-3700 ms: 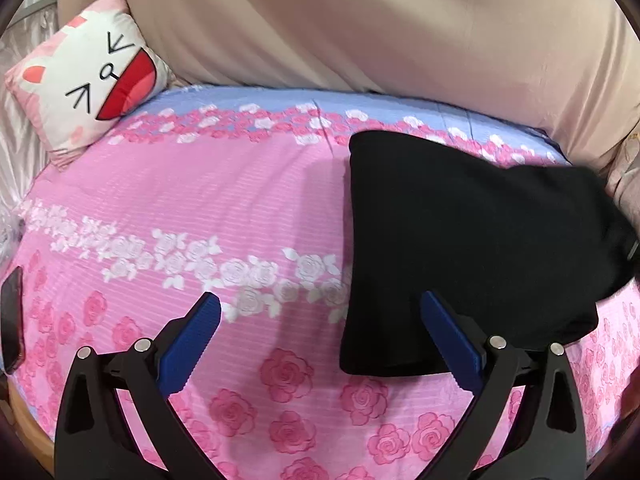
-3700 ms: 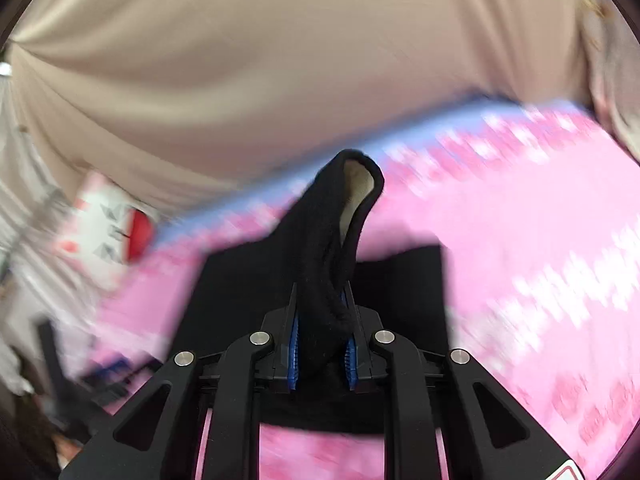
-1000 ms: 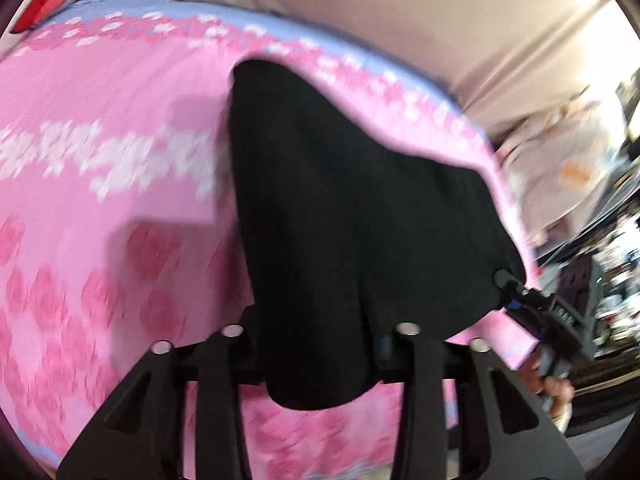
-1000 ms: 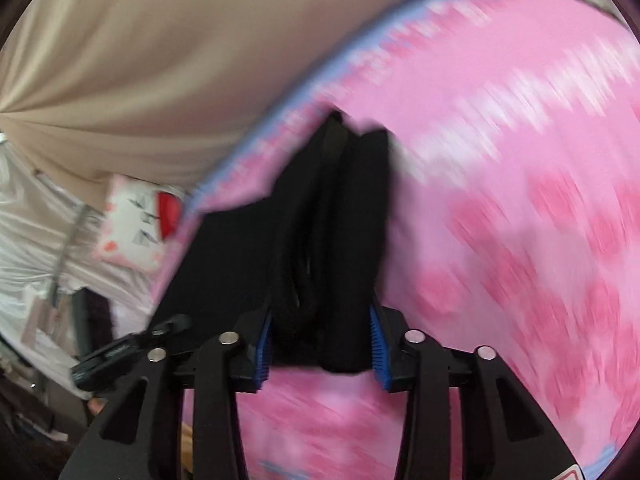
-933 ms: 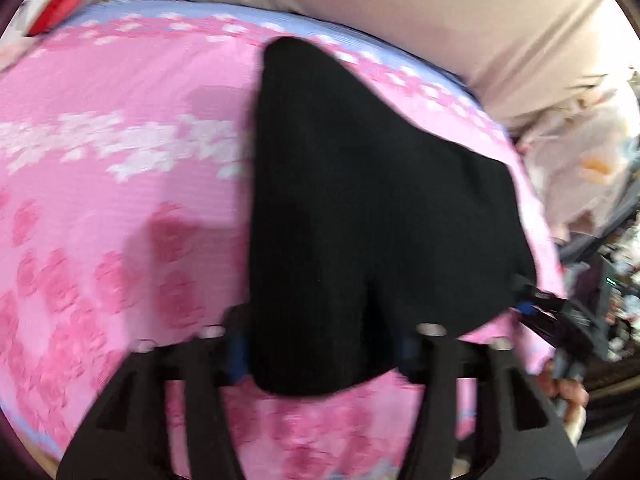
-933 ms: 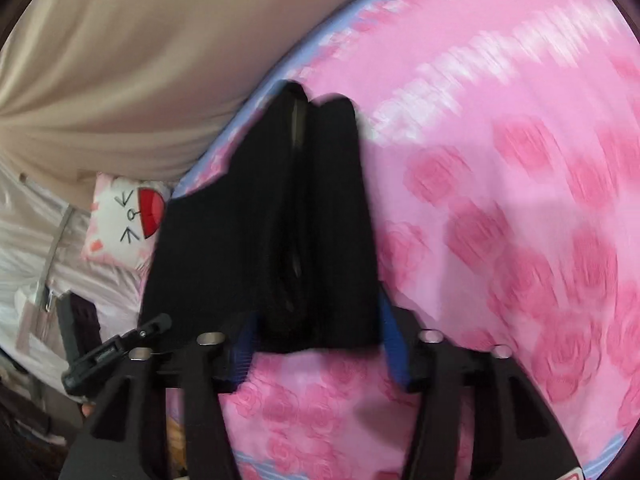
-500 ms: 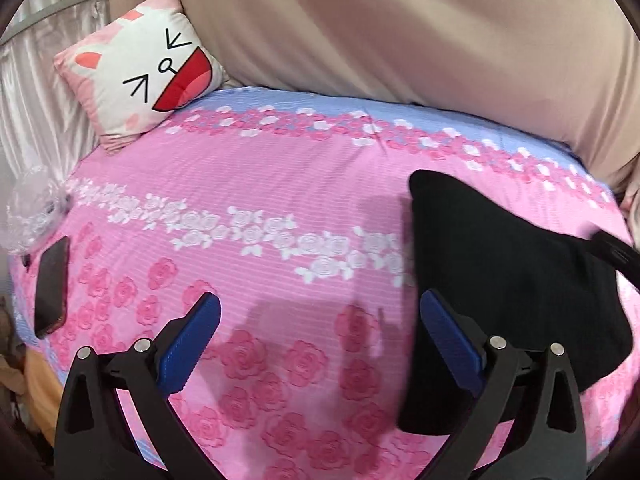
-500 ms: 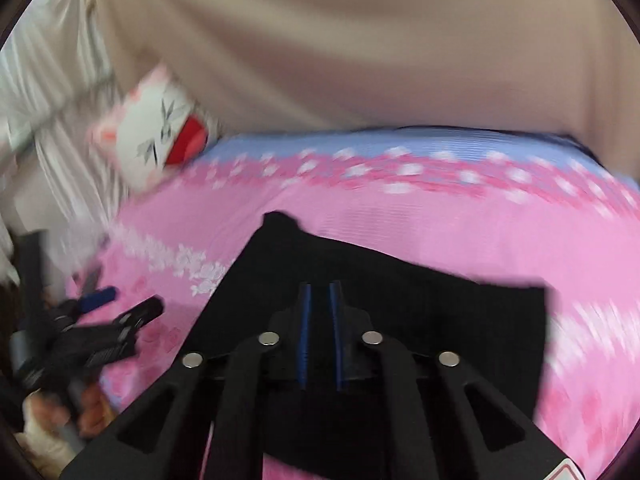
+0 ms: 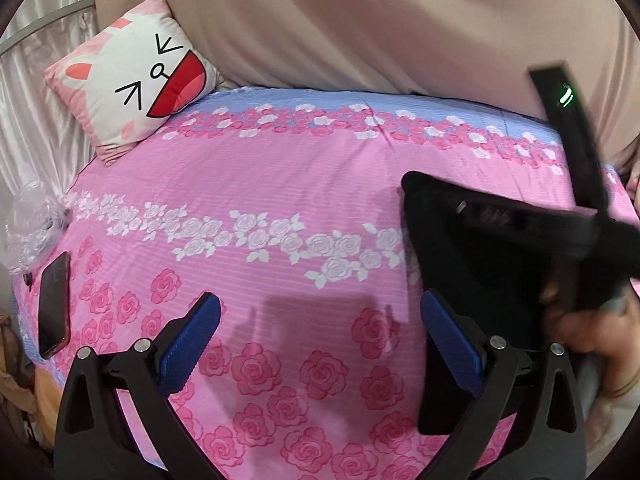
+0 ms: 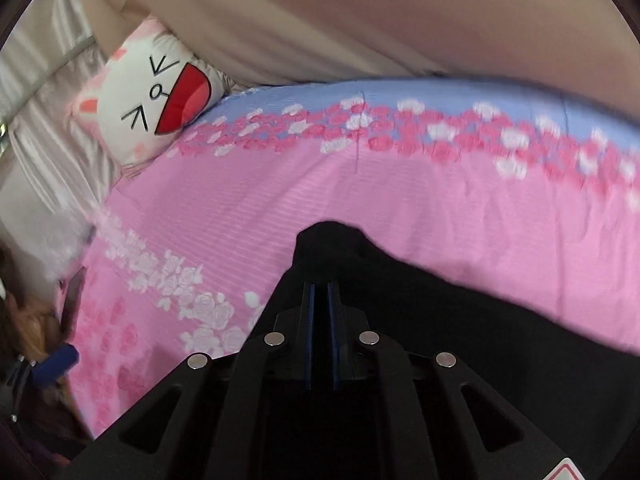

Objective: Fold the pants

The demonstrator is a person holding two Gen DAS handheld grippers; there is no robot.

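Pink cotton printed with roses covers the bed [image 9: 280,184], with a band of white roses across the middle and a pale blue strip along the far edge; the weave shows fine horizontal ribs. We see a square cat-face cushion [image 9: 136,92], white and pink with a red open mouth, propped in the far left corner against a beige draped cloth [image 9: 360,28]. Shiny satin fabric [image 9: 36,128] hangs at the far left. A dark phone [image 9: 54,304] lies flat at the near left edge, just beside some crumpled clear plastic [image 9: 32,224].

Our pants [image 9: 480,272] are black, matte and soft, folded into a thick flat block with a straight left edge and a rounded far corner, lying on the right side of the bed. Our left claw [image 9: 320,344] stands wide with nothing between its ribbed blue pads [image 9: 188,348], and its right pad overlaps the pants' left edge. Our right claw [image 10: 320,320] is over the pants with its blue pads nearly together and no cloth visible between them. A hand [image 9: 592,332] grips it at the near right.
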